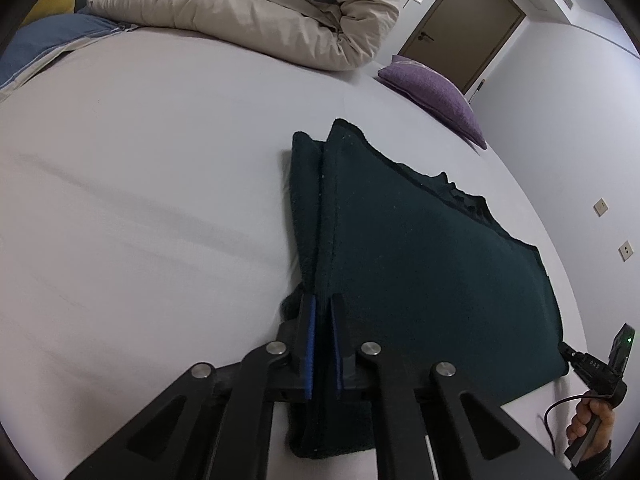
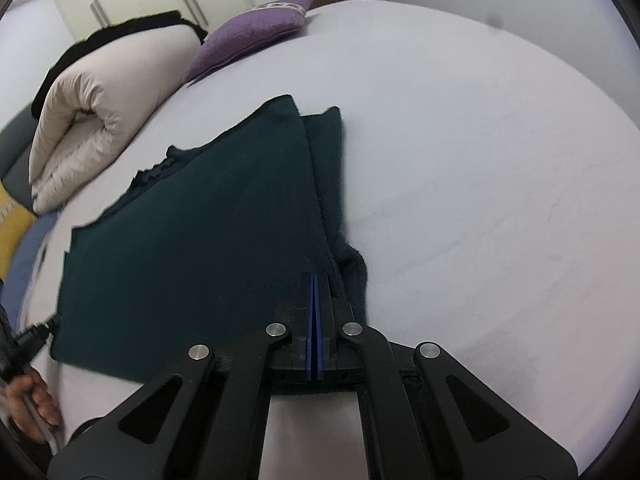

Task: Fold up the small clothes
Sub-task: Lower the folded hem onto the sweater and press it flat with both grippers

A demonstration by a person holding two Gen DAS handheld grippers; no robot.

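Note:
A dark green fleece garment (image 1: 420,260) lies flat on the white bed sheet (image 1: 140,200), one side folded over into a narrow strip. My left gripper (image 1: 322,300) is shut on the near edge of that folded side, and dark fabric shows between its blue pads (image 1: 309,332). At the garment's (image 2: 192,248) opposite near corner my right gripper (image 2: 315,276) is shut, its blue pads pressed together on a thin edge of fabric. A hand holds each gripper; the right gripper's body (image 1: 596,368) and the left gripper's body (image 2: 28,340) each appear at the other view's edge.
A rolled beige duvet (image 1: 256,8) lies at the head of the bed, with a purple cushion (image 1: 440,96) beside it and a blue pillow (image 1: 48,40) at far left. A brown door (image 1: 464,24) stands in the wall beyond. Bare sheet (image 2: 480,160) spreads around the garment.

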